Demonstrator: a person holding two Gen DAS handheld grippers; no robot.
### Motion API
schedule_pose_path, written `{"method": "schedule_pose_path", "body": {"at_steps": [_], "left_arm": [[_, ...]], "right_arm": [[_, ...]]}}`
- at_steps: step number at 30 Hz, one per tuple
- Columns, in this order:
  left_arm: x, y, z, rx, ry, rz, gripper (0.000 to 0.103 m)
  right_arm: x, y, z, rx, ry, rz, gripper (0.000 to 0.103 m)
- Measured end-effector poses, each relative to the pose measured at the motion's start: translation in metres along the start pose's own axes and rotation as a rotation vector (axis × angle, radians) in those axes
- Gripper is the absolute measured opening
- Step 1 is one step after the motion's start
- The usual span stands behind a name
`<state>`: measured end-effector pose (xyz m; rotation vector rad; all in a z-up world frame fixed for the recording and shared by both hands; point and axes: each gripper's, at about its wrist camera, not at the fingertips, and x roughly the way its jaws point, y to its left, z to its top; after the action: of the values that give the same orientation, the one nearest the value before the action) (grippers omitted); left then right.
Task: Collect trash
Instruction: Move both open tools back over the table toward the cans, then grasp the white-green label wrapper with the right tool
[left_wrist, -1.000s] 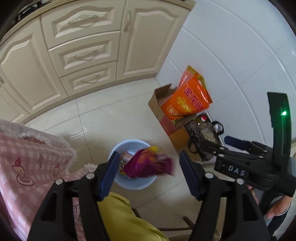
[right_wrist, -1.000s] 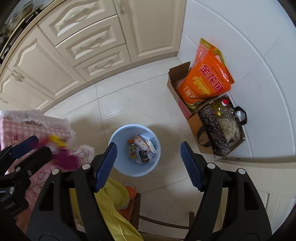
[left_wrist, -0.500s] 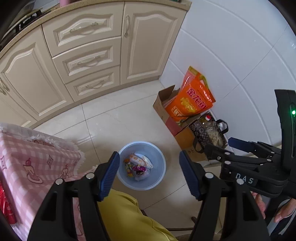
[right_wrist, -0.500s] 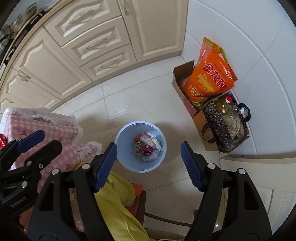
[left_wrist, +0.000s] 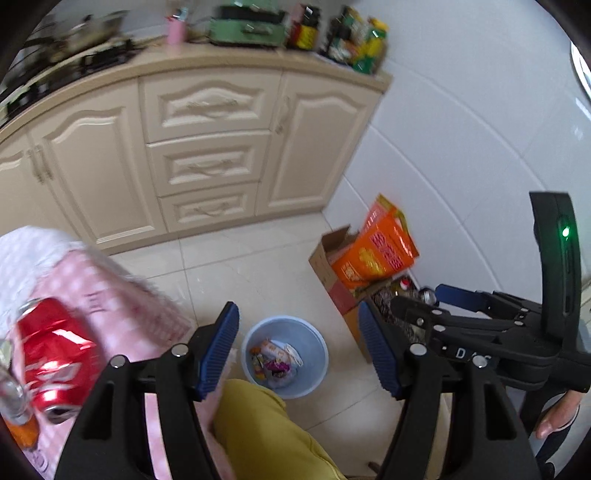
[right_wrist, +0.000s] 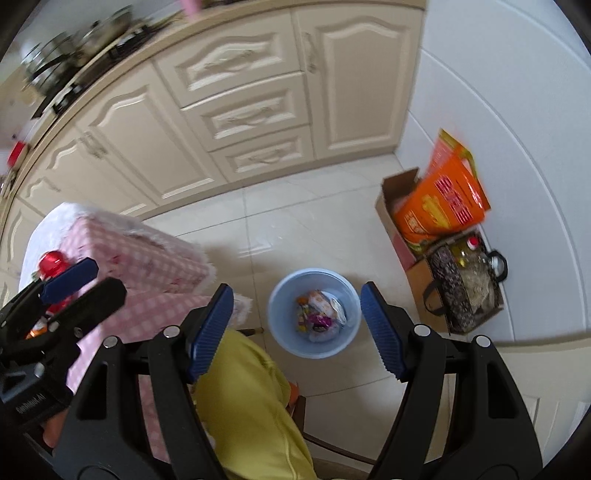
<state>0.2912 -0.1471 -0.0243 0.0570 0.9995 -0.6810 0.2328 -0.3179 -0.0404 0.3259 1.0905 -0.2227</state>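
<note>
Overhead, both grippers, left gripper (left_wrist: 297, 352) and right gripper (right_wrist: 297, 328), hang with jaws apart and empty above the blue trash bin (right_wrist: 314, 314); 1 crushed red soda can (left_wrist: 55, 358) awaits collection on the pink checked tablecloth (right_wrist: 147, 258).

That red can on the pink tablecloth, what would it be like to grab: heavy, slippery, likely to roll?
The red can looks dented and lies on its side, so it is probably empty and light. Its shiny metal skin may slip between the left gripper pads. If nudged on the pink tablecloth, it could roll, though unevenly because of the dents.
</note>
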Motion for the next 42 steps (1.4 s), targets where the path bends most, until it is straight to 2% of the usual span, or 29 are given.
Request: {"method": "schedule_pose_path", "body": {"at_steps": [5, 9, 14, 17, 20, 22, 24, 27, 30, 38, 42], "left_arm": [[-0.044, 0.054, -0.006, -0.094, -0.083, 0.045, 0.071], [-0.081, 0.107, -0.015, -0.193, -0.134, 0.094, 0.071], [-0.12, 0.18, -0.036, -0.314, -0.183, 0.172, 0.071], [-0.139, 0.229, -0.054, -0.415, -0.186, 0.222, 0.071], [-0.148, 0.273, -0.072, -0.527, -0.148, 0.268, 0.071], [-0.153, 0.293, -0.084, -0.576, -0.154, 0.256, 0.071], [-0.156, 0.307, -0.093, -0.601, -0.154, 0.255, 0.071], [-0.156, 0.326, -0.104, -0.635, -0.136, 0.298, 0.071], [-0.154, 0.341, -0.11, -0.666, -0.131, 0.273, 0.071], [-0.139, 0.359, -0.116, -0.696, -0.098, 0.266, 0.071], [-0.143, 0.362, -0.118, -0.696, -0.112, 0.265, 0.071]], "right_arm": [[-0.012, 0.052, 0.004, -0.08, -0.006, 0.053, 0.071], [-0.019, 0.104, 0.008, -0.16, -0.024, 0.084, 0.071], [-0.018, 0.17, 0.009, -0.25, -0.003, 0.127, 0.071], [-0.018, 0.211, 0.006, -0.319, 0.002, 0.137, 0.071], [-0.016, 0.248, 0.003, -0.378, 0.012, 0.152, 0.071], [-0.012, 0.275, 0.001, -0.416, 0.021, 0.157, 0.071], [-0.006, 0.302, 0.0, -0.461, 0.027, 0.151, 0.071], [0.008, 0.334, -0.001, -0.509, 0.052, 0.145, 0.071], [0.022, 0.365, -0.003, -0.562, 0.067, 0.13, 0.071], [0.06, 0.422, -0.011, -0.647, 0.115, 0.089, 0.071], [0.075, 0.439, -0.012, -0.655, 0.16, 0.123, 0.071]]}}
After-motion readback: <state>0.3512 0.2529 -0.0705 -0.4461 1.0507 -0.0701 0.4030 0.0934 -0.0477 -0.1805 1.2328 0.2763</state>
